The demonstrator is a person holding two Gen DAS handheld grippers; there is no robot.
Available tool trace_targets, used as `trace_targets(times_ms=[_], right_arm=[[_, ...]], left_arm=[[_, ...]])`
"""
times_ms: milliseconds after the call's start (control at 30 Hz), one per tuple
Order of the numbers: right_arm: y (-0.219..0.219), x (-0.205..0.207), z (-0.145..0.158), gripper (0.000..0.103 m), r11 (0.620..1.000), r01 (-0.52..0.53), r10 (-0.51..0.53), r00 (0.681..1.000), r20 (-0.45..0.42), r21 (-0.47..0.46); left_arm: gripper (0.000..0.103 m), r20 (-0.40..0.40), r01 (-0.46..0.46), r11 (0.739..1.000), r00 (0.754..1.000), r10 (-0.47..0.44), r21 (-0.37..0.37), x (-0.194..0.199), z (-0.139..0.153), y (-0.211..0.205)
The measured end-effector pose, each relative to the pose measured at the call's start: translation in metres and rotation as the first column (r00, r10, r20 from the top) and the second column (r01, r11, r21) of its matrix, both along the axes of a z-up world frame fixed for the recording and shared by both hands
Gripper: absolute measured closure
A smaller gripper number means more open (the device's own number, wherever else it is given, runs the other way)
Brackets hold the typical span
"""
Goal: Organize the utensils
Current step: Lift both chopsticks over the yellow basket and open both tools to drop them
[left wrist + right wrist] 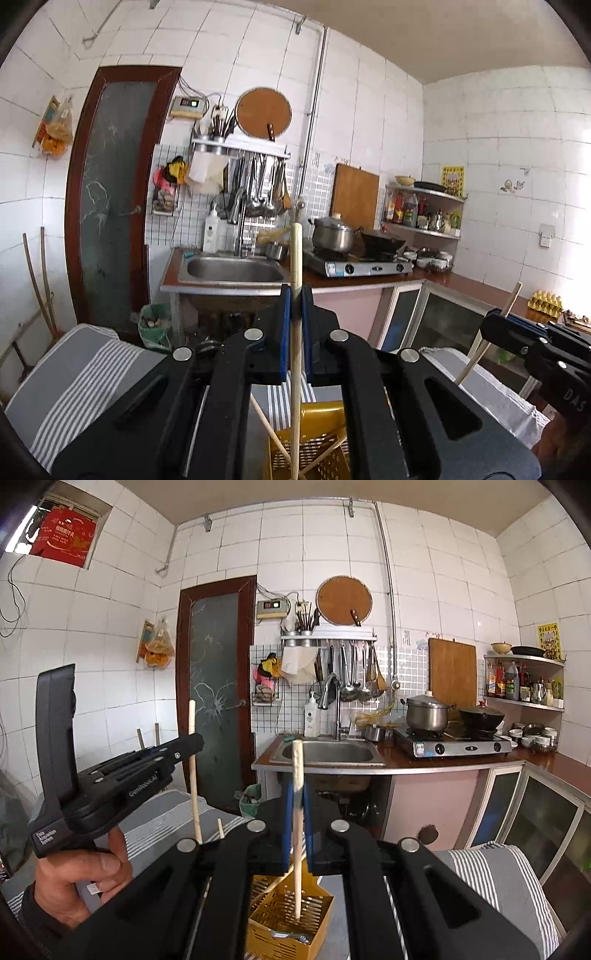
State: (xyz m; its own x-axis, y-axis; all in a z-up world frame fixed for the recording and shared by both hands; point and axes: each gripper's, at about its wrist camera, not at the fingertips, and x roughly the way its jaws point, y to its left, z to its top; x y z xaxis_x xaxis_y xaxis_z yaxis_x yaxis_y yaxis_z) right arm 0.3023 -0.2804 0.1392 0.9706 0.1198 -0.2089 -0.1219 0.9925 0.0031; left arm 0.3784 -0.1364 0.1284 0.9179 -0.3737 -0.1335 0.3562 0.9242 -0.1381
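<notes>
My left gripper (296,297) is shut on a pale wooden chopstick (296,258), held upright, its lower end reaching down to the yellow slotted utensil basket (314,417). My right gripper (297,794) is shut on a second chopstick (297,764), also upright, its tip over the same yellow basket (291,915). The basket holds other chopsticks (271,432) leaning inside it. The right gripper also shows in the left wrist view (508,325), and the left gripper shows in the right wrist view (184,747), to the left, with its chopstick (194,775).
The basket stands on a grey striped cloth (491,867) over a low surface. Beyond are a steel sink (328,753), a gas stove (454,744) with a pot (426,712) and wok, a rack of hanging ladles (354,672), a corner shelf and a dark door (216,686).
</notes>
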Motion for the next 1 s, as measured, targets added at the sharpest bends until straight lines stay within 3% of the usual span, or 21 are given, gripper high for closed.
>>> trace_targets(times_ms=[367,433,767,900,933,1000], right_arm=[[-0.013,0.012,-0.011,0.096,0.999,0.003,0.000,0.998,-0.058,0.047],[-0.017,0.011,-0.011,0.096,0.998,0.001,0.002,0.999,-0.054,0.059],[-0.033,0.004,-0.004,0.096,0.996,0.046,-0.044,0.999,-0.021,0.079],[-0.037,0.004,-0.001,0.095,0.996,0.057,-0.055,0.998,-0.025,0.074],[-0.037,0.004,-0.001,0.094,0.996,0.055,-0.053,0.998,-0.027,0.068],[-0.036,0.002,0.002,0.076,0.997,0.050,-0.048,0.999,-0.024,0.066]], left_arm=[[0.096,-0.118,0.015,0.999,0.993,-0.008,0.052,0.013,-0.017,-0.013],[0.084,-0.115,0.012,0.999,0.993,-0.006,0.052,0.011,-0.016,-0.013],[0.079,-0.060,-0.009,0.999,0.998,0.012,0.050,-0.008,0.002,-0.004],[0.069,-0.032,-0.040,0.997,0.999,0.042,0.067,-0.019,0.009,-0.005],[0.069,-0.028,-0.042,0.996,0.999,0.044,0.077,-0.021,0.010,-0.006],[0.069,-0.022,-0.040,0.996,0.999,0.042,0.076,-0.025,0.014,-0.006]])
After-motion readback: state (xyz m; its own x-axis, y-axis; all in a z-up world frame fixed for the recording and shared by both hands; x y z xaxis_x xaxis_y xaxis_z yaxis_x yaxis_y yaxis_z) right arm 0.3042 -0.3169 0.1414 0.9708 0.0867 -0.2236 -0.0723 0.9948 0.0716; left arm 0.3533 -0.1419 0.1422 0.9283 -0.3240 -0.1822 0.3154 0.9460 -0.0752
